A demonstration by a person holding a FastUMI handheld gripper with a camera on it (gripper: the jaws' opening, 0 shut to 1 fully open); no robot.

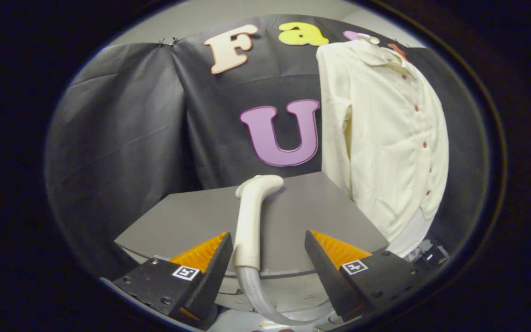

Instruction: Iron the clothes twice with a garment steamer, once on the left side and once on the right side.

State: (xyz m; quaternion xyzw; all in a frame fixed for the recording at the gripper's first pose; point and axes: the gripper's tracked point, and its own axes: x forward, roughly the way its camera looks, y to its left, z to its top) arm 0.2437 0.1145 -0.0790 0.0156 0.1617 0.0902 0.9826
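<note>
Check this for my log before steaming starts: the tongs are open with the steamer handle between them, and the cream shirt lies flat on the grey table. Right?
Not quite. The gripper view shows the cream shirt hanging upright beside the grey table, not lying flat on it. The rest holds: the tongs are open, and the steamer handle stands between them, close to one finger.

Smooth matt plastic steamer (250,216) with ribbed translucent hose (256,295); soft cream cloth shirt (385,138); matt grey table (293,216).
</note>
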